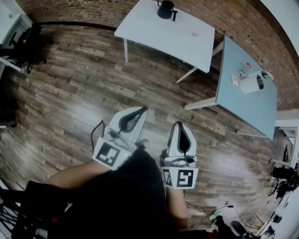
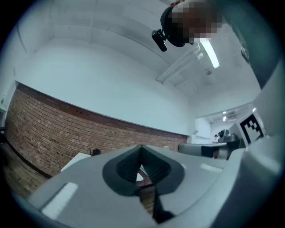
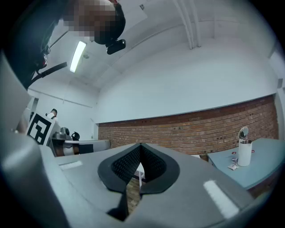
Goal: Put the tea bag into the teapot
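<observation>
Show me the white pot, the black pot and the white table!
white pot [image 1: 251, 84], head view, on its side wall.
black pot [image 1: 165, 9], head view, on its dark body.
white table [image 1: 159, 33], head view, on the bare tabletop.

A white table [image 1: 163, 35] and a blue-grey table [image 1: 247, 107] stand on wood floor [image 1: 70, 93] by a brick wall [image 1: 70, 9].

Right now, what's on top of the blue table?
A white pot with its lid up, and small packets beside it. What the pot holds cannot be made out.
</observation>
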Available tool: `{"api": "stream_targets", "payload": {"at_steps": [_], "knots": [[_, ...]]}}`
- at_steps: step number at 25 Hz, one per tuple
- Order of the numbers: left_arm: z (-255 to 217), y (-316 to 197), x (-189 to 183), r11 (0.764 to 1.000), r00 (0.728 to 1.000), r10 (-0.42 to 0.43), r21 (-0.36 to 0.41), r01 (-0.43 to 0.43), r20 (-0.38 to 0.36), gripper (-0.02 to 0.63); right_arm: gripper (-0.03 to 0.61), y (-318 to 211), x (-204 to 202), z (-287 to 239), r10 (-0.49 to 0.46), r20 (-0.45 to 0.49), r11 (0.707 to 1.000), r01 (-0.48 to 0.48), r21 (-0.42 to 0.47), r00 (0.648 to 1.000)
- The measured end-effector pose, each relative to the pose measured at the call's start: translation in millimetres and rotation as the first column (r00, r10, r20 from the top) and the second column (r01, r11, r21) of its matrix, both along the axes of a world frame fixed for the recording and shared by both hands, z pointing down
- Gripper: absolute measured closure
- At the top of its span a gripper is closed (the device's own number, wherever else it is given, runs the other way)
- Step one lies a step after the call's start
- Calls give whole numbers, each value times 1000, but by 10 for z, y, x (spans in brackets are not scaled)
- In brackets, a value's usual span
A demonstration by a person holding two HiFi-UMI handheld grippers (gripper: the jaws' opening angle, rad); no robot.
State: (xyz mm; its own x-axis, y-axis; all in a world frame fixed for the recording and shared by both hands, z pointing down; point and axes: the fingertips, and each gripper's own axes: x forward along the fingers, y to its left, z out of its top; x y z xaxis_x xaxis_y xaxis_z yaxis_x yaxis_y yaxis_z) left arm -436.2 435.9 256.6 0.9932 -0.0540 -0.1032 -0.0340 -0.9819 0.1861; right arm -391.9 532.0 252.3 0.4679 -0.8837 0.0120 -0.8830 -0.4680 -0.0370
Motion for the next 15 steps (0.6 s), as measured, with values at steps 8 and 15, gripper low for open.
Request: {"api": "stream_targets", "payload": {"at_steps": [8, 15], "knots": [[38, 27, -1, 1000, 1000, -9, 2, 9, 0, 614, 577, 81, -2, 34, 38, -3, 999, -38, 10, 999], [30, 138, 89, 999, 1000, -5, 33, 5, -1, 615, 570, 135, 122, 31, 44, 11, 998, -45, 41, 999]]}}
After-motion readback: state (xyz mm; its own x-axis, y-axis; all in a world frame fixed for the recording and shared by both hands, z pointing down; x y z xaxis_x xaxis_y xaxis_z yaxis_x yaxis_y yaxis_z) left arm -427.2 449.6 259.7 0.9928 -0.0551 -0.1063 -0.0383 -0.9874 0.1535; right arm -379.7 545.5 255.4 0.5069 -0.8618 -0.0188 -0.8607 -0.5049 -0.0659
